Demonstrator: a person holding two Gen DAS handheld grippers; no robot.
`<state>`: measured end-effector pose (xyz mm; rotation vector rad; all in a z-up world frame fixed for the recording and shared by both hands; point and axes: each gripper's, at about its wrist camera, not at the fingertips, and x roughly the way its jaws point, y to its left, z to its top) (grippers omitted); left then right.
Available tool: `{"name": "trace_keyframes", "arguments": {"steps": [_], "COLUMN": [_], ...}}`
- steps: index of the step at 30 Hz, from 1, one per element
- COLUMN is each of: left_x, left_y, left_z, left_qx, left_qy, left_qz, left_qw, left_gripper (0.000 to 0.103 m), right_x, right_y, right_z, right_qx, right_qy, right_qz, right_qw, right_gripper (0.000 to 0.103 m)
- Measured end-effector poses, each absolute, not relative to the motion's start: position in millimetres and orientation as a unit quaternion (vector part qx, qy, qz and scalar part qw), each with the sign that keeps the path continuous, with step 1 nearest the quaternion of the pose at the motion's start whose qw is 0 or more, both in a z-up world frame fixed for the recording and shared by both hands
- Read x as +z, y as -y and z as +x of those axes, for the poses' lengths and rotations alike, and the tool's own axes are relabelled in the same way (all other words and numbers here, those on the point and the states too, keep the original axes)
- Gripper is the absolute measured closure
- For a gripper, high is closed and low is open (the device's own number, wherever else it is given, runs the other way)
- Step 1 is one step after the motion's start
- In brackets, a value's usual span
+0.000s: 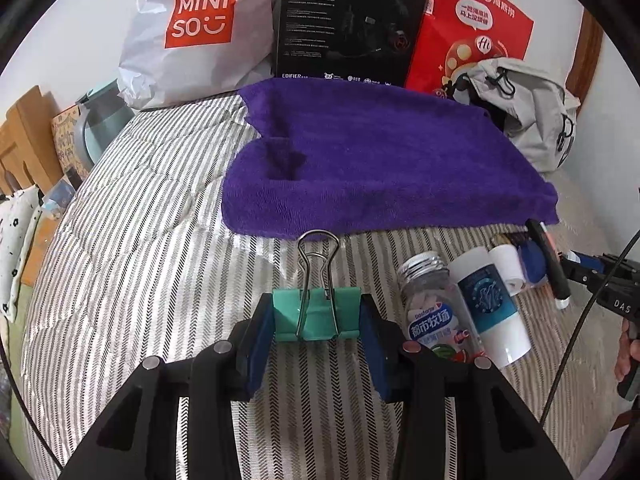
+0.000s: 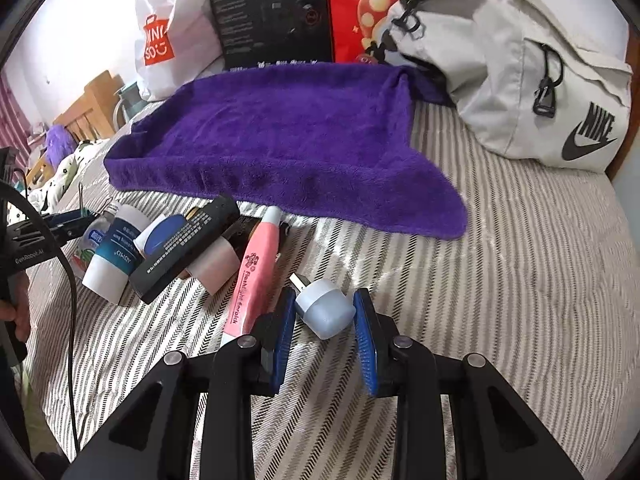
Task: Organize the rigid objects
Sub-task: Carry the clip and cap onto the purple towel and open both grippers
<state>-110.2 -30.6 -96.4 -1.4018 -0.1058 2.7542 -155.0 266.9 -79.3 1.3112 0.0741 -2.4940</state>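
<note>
The left gripper fingers clamp a green metal binder clip; the right gripper fingers, released, straddle a pale-blue domed plug-in light on the striped bed.

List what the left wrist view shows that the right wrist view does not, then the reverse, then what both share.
Only the left wrist view: the left tongs shut on a green binder clip and the silver cap of a candy bottle.

Only the right wrist view: the right tongs around a small grey-blue plug-in light, a pink tube, and the Nike logo on the grey backpack.

Both: the purple towel, striped bedding, Miniso bag, black box.
</note>
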Motion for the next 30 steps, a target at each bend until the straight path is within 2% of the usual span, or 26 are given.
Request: {"name": "trace_keyframes", "arguments": {"steps": [13, 21, 30], "left_x": [-43.6, -24.4, -40.2], "left_y": [40.2, 38.2, 34.9], "left_z": [-134.8, -178.7, -226.4], "left_qx": [0.907, 0.912, 0.905], "left_qy": [0.039, 0.037, 0.050], "left_qz": [-0.419, -0.407, -0.421], "left_qw": [0.026, 0.031, 0.029], "left_gripper": [0.063, 0.063, 0.063], "right_x": [-36.4, -4.0, -31.8], "right_y": [-269.6, -254.2, -223.2], "right_z": [-170.9, -213.8, -305.7], "right_qx": [-0.881, -0.889, -0.878], "right_qy": [0.001, 0.010, -0.006], "right_qz": [0.442, 0.416, 0.440], "right_qw": [0.172, 0.190, 0.187], "right_gripper": [0.073, 0.073, 0.073]}}
